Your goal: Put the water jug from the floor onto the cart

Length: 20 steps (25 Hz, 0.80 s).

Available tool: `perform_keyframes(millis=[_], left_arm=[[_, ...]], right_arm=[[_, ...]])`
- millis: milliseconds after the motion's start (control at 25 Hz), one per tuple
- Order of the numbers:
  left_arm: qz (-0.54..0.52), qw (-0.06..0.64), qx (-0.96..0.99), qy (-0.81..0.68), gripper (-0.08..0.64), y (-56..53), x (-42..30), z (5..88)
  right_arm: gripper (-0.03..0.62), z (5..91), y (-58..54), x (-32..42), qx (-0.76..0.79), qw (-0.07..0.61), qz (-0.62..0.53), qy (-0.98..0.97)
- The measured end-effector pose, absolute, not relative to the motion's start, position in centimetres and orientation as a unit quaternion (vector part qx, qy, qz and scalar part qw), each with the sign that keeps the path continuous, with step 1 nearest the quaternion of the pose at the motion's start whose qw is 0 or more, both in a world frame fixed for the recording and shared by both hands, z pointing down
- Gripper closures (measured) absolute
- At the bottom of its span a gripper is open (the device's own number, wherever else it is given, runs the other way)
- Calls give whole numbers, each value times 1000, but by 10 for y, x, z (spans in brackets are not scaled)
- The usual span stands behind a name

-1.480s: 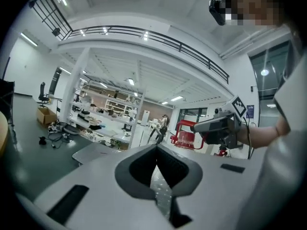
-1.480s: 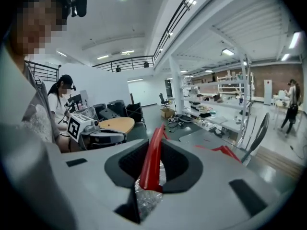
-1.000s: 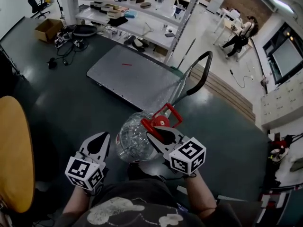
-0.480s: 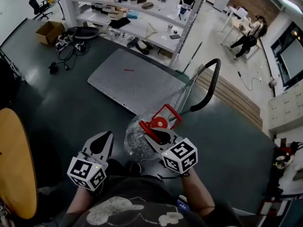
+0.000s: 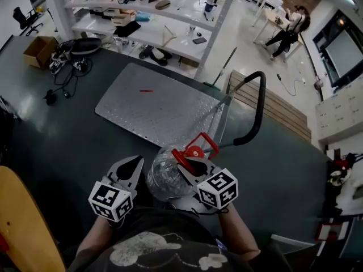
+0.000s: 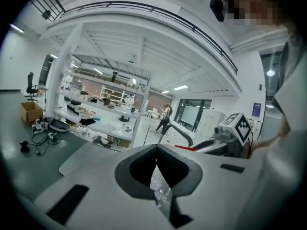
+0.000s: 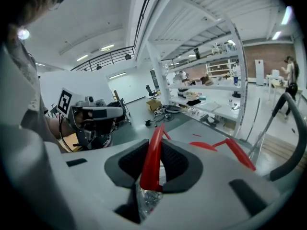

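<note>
Carrying leg under way, jug not yet on the deck.

- The right gripper (image 5: 190,164) is clamping the red handle (image 5: 197,147) of the water jug (image 5: 167,180). The right gripper view is showing the red strap pinched between jaws set part-way apart. The grip is holding steady.
- The left gripper (image 5: 131,168) is riding just left of the jug's clear body. Its jaws are meeting at the tips with nothing between them, and crinkled plastic is showing only through the gap behind them. I cannot tell whether it is touching the jug.
- Change over the last second: the person is walking the jug toward the far side of the room. The cart (image 5: 153,103) is now sitting closer in the head view than it was. Its near edge and the uprights of the black push handle (image 5: 260,109) are now lying just beyond the jug, where dark floor was showing between them before. The yellow disc (image 5: 22,231) is sliding away to the near left.
- Both grippers are keeping their places around the jug throughout.
- Reading: the approach is almost done. The lift over the near edge and the set-down on the bare plate are remaining. The uprights just right of the jug are looking like the thing to steer clear of.
</note>
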<state>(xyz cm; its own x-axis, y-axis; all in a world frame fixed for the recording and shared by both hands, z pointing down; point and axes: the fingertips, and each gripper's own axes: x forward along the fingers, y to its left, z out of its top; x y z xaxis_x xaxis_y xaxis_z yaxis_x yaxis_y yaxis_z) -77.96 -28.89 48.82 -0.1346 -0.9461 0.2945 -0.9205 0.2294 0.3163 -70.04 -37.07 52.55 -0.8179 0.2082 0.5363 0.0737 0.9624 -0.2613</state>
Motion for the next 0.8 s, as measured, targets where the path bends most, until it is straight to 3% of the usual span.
perform_keyframes(millis=[440,800], left_arm=[[-4,248,683,-687,552,-341,-900,512],[17,260,701,-663,552,-372,-964,528]], right_arm=[[528,548,-414,-813,13,314,141,-939],[529,558,-463,-884,69,295,158,-940]])
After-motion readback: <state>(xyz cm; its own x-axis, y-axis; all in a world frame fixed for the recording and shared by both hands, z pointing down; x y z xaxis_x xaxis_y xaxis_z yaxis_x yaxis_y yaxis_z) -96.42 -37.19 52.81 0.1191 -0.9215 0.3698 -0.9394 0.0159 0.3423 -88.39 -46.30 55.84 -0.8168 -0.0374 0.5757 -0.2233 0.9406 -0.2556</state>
